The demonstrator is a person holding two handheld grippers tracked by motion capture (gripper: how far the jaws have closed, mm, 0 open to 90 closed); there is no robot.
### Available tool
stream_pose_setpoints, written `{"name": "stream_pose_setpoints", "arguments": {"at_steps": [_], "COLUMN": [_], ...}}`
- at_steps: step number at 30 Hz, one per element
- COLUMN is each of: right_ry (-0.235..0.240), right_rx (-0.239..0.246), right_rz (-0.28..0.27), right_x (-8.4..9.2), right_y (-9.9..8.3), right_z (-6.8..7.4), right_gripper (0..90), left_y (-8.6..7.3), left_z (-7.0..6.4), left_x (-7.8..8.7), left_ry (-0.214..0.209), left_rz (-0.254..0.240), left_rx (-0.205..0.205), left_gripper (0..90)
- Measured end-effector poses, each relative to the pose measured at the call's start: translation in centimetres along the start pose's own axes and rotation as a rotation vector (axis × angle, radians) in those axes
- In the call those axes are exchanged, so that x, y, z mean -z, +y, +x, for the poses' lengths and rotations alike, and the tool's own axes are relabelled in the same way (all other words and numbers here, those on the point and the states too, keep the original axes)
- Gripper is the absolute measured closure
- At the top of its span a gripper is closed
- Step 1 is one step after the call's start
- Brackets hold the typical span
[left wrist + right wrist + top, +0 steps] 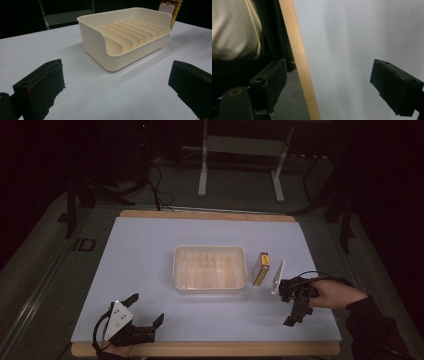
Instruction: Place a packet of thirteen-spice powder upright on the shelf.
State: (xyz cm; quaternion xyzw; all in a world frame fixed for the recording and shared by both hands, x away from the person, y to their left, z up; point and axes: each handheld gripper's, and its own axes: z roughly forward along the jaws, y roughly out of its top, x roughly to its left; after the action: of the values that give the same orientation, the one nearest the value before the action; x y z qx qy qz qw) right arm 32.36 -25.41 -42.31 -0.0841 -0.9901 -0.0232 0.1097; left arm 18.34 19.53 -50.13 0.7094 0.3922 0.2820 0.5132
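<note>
A cream tray (210, 268) with several upright dividers sits in the middle of the white mat; it also shows in the left gripper view as the tray (125, 40). Just right of it lies a brown and yellow box (260, 268), whose top peeks over the tray's far corner (172, 10). A thin white slab (278, 276) stands tilted beside the box. My right gripper (291, 319) is just behind that slab, pointing at the table's front edge, open (329, 85) with nothing between its pads. My left gripper (146, 309) rests open at the front left (115, 92), facing the tray.
The table's wooden front edge (299, 62) runs past the right gripper, with the person's light shirt (232, 30) beyond it. The white mat (145, 255) lies bare left of the tray. A metal stand (240, 150) is on the floor behind the table.
</note>
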Motion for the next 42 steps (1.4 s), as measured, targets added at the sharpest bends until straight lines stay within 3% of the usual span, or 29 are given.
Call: {"name": "stream_pose_setpoints", "arguments": {"at_steps": [17,20,23,32,42], "right_ry": [0.002,-0.009,-0.011,-0.024,-0.071], "right_rx": [0.127,0.188,0.220,0.199,0.226], "right_rz": [0.020,0.002,-0.013,-0.027,-0.071], "right_x": [0.3,0.5,0.8,1.5,3.7], "right_y": [3.4,3.9,4.4,5.2,5.9], "right_z": [1.5,2.1,2.5,2.2,1.9], "right_gripper": [16.8,17.2,17.2,17.2,17.2], "left_y": [0.0,0.0,0.0,0.0,0.0], "left_z": [0.0,0.0,0.0,0.0,-0.1], "left_x": [-0.1,-0.1,-0.1,-0.1,-0.2], "left_ry": [-0.006,-0.007,-0.007,-0.014,-0.023], "left_rz": [0.006,0.007,0.007,0.008,0.008], "left_rx": [-0.006,-0.004,-0.002,-0.003,-0.013], "left_gripper": [0.3,0.3,0.3,0.3,0.3]}}
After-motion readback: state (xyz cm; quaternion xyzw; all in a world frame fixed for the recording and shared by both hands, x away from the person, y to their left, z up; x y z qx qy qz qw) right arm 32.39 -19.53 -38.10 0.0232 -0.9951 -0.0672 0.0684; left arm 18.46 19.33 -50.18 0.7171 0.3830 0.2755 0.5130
